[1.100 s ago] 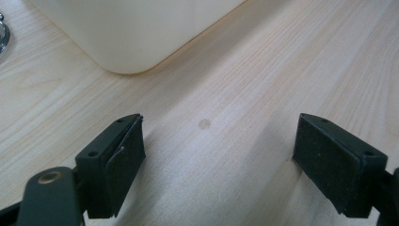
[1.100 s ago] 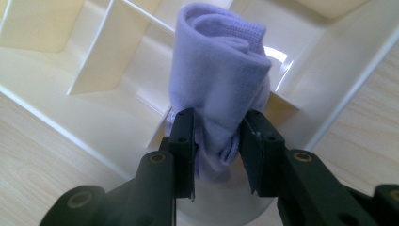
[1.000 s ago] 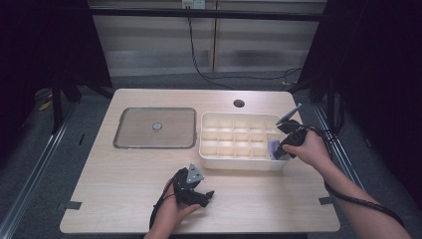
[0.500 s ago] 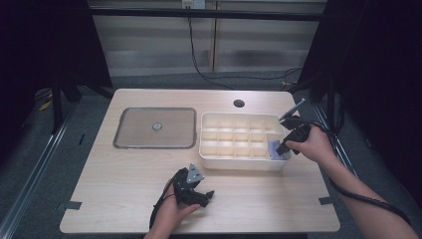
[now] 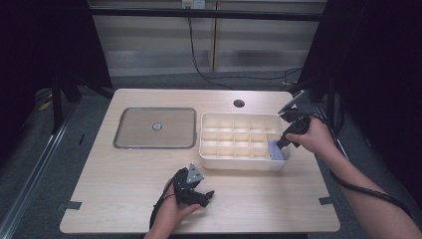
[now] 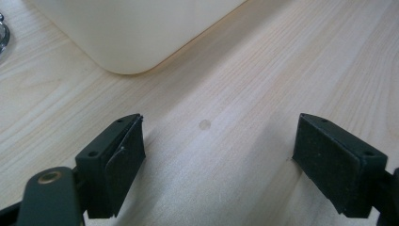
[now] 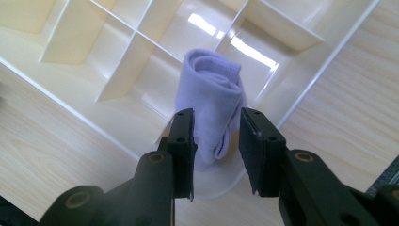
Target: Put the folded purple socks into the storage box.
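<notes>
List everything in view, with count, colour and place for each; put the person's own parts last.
Table: one, light wood, beneath everything.
Divided tray: one, cream, right of the table's middle.
Rolled cloth: one, pale lilac, in the tray's near right corner compartment.
Flat lid: one, grey with a small round knob, left of the tray.
Round hole: one, dark, near the table's far edge.
Tape marks: two, grey, at the near corners.
Left gripper: one, black, resting on the table near the front edge, jaws wide open.
Right gripper: one, black, over the tray's right end, jaws either side of the cloth, contact unclear.
Hands: two, one on each gripper.
</notes>
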The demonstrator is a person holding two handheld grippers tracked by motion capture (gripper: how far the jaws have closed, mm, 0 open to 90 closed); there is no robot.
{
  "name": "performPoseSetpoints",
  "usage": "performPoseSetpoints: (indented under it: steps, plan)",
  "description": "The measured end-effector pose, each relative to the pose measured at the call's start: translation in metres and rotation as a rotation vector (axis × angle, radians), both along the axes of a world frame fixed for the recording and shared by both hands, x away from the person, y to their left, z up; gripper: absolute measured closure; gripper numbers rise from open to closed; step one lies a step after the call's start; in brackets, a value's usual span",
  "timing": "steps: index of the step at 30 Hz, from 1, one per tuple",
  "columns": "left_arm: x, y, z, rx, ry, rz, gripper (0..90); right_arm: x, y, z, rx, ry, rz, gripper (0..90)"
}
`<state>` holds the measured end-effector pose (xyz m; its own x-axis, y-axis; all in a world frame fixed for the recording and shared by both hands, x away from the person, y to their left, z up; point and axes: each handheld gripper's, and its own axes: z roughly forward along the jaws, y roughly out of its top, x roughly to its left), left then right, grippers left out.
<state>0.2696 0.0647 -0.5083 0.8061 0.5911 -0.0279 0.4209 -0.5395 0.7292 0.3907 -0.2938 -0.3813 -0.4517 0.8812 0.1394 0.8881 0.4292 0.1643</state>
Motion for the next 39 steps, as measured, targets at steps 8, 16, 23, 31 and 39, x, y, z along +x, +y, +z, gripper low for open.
performPoseSetpoints:
  steps: [8, 16, 23, 31, 39]
  plan:
    - [0.001, 0.0, 0.0, 0.003, -0.002, -0.005, 16.4, 0.011, 0.004, 0.013, -0.029, -0.001, 0.009, 68.5]
    - [0.001, 0.0, 0.0, 0.005, 0.0, -0.007, 16.5, 0.019, 0.007, 0.016, -0.051, 0.022, 0.019, 77.2]
    - [0.001, 0.0, 0.0, 0.005, -0.001, -0.007, 16.5, 0.023, 0.003, 0.017, -0.078, 0.041, 0.027, 90.0]
    - [0.001, 0.0, 0.0, 0.004, 0.0, -0.008, 16.5, 0.034, 0.007, 0.013, -0.08, 0.05, 0.023, 90.0]
    - [0.001, 0.0, 0.0, 0.003, 0.0, -0.008, 16.5, 0.041, 0.018, -0.004, -0.061, 0.048, 0.035, 90.0]
